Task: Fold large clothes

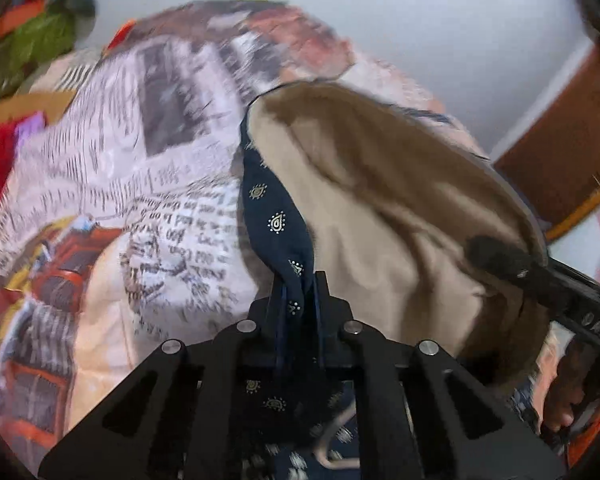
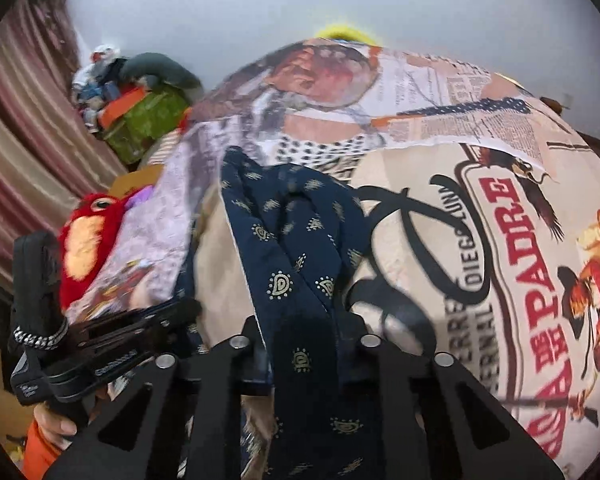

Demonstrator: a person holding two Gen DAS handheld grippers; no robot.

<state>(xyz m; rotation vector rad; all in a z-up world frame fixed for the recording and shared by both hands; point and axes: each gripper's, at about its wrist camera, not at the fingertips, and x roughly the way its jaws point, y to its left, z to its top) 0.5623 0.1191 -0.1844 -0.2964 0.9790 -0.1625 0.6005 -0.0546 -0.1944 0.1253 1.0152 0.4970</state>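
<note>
Both-handed: left claw (image 1: 298,296) and right claw (image 2: 300,344) each pinch the navy garment (image 2: 284,248), which hangs forward from their tips over the bedspread (image 2: 480,240). Blurred, so grip depth unclear. Keep both edges level and taut, then lay flat ahead.

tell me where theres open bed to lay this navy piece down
The newspaper-print bedsheet lies bare right of the navy garment, and left of it too. It is crowded at the far left: red plush toy, green bag. Both the left gripper and the right gripper clamp the garment.
</note>
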